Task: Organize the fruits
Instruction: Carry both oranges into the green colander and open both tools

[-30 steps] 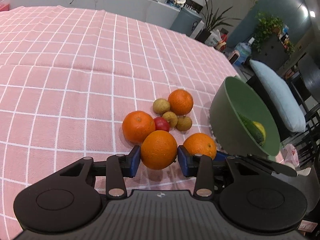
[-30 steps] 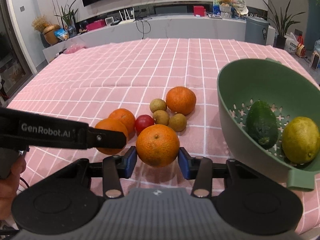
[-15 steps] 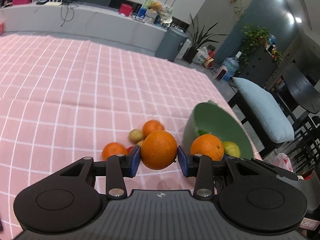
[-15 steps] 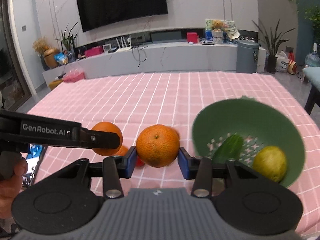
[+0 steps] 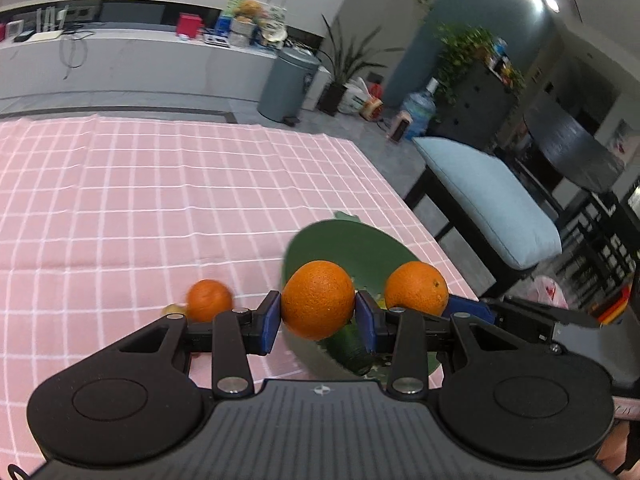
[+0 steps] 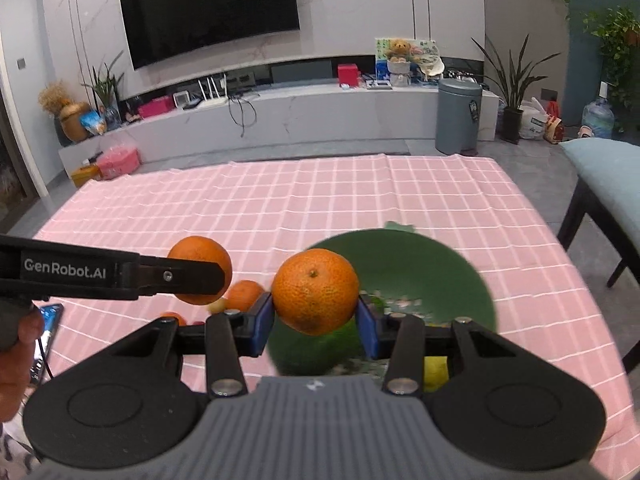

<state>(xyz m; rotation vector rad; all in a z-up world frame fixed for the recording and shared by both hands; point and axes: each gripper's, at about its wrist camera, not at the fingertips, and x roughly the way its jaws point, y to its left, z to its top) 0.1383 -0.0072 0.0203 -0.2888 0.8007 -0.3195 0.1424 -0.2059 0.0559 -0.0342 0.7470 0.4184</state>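
Each gripper is shut on an orange, and both hang above the pink checked cloth. My left gripper (image 5: 318,318) clamps one orange (image 5: 318,299) between its blue pads, over the near left rim of the green colander bowl (image 5: 344,240). My right gripper (image 6: 316,322) clamps the other orange (image 6: 316,298), just in front of the bowl (image 6: 440,264). In the left wrist view that second orange (image 5: 416,288) hangs to the right. A dark green fruit (image 5: 352,344) and a lemon (image 6: 436,372) lie in the bowl. Another orange (image 5: 209,300) stays on the cloth.
A small brown fruit (image 5: 174,309) and further fruit (image 6: 244,294) lie left of the bowl, partly hidden by the fingers. A chair with a blue cushion (image 5: 488,200) stands past the table's right edge. A person's hand (image 6: 18,344) and a phone (image 6: 48,320) are at the left.
Both grippers have risen off the cloth with their oranges and moved right, towards the green bowl. The fruit left on the table has dropped low in both views.
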